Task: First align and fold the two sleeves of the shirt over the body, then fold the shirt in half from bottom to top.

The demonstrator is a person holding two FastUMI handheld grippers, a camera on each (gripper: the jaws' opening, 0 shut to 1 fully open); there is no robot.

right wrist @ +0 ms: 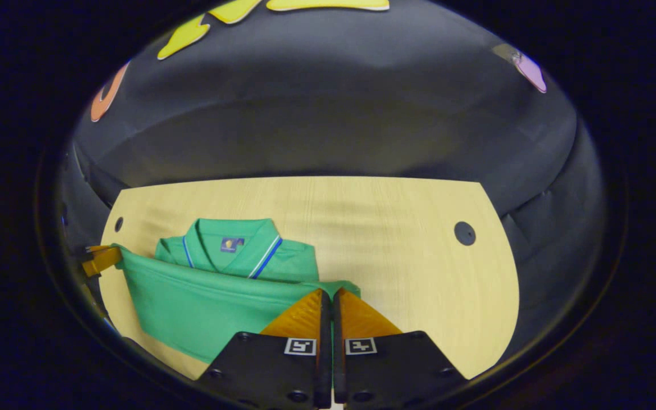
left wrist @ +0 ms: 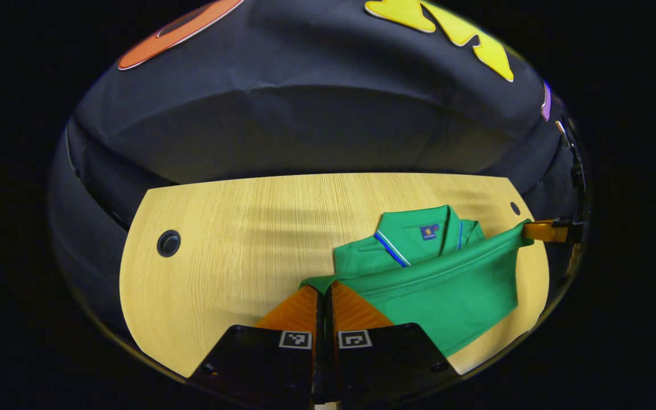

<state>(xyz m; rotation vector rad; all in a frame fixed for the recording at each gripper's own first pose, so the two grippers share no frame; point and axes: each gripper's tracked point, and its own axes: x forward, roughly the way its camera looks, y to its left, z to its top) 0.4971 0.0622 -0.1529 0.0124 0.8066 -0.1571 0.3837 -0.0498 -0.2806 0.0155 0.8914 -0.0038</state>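
Green cotton polo shirt [left wrist: 447,285]: bottom hem corners clamped ahead of left gripper [left wrist: 324,291] and right gripper [right wrist: 328,294], raised for the bottom-to-top fold.

Each gripper [left wrist: 324,291] — black housing, ribbed fingers, square coded markers.

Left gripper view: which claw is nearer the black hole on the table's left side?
Left. The left claw grips the shirt corner on the side facing the hole; the right claw holds the far corner, across the shirt.
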